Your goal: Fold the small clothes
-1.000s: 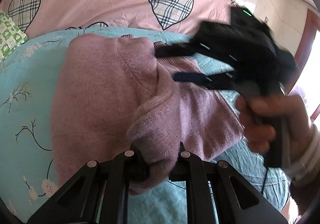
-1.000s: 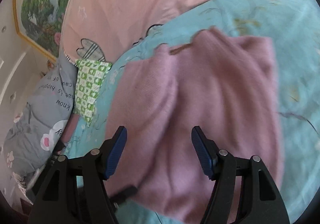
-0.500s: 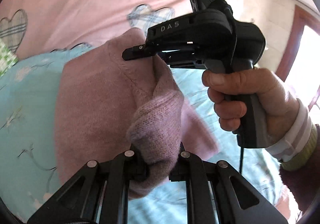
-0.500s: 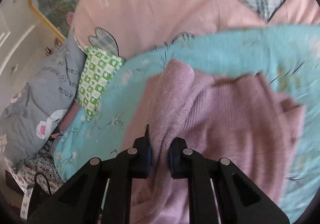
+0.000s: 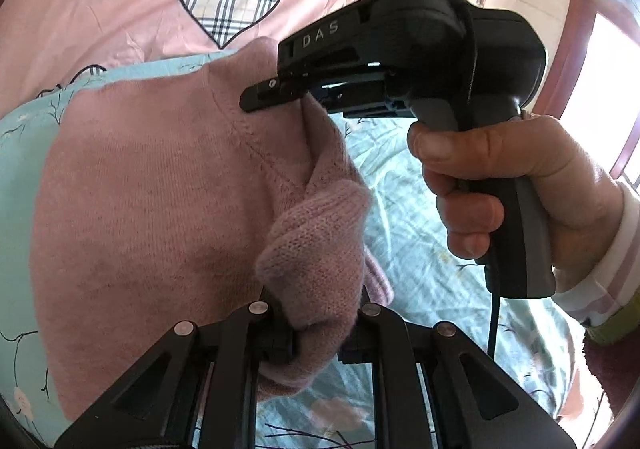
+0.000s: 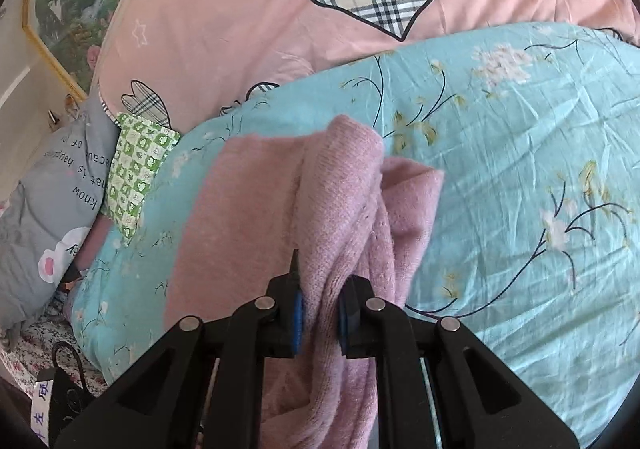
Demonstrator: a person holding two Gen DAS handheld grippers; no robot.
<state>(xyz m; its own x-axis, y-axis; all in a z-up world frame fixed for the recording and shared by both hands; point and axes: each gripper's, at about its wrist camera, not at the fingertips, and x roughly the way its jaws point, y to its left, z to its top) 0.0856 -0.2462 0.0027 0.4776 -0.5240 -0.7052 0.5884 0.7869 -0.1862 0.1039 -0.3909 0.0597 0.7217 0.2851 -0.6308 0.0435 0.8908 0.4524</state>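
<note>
- left gripper (image 5: 316, 333): jaws closed on a bunched fold of the pink knit sweater (image 5: 160, 201); the fold bulges up between the jaws and hangs over their front.
- right gripper (image 6: 320, 313): jaws closed on a gathered ridge of the same sweater (image 6: 336, 209); blue pads (image 6: 297, 315) press the knit from both sides.
- in the left wrist view the right gripper (image 5: 276, 95) is seen from the side, held by the person's right hand (image 5: 504, 185); its jaws pinch the sweater's upper edge, and the cloth runs in a raised ridge from there down to the left gripper.
- sweater position: on the bed, over the turquoise floral sheet (image 6: 520, 169); its main body lies flat to the left of the raised ridge, and a short flap lies on the sheet just to the right of the ridge.
- pink duvet with plaid hearts (image 6: 280, 9) lies across the far side of the bed, touching the sheet's far edge.
- green checked pillow (image 6: 136, 173) sits at the bed's left edge, with a grey printed pillow (image 6: 52, 209) beside it.
- a framed landscape picture (image 6: 68, 1) hangs on the wall beyond the bed's left corner.
</note>
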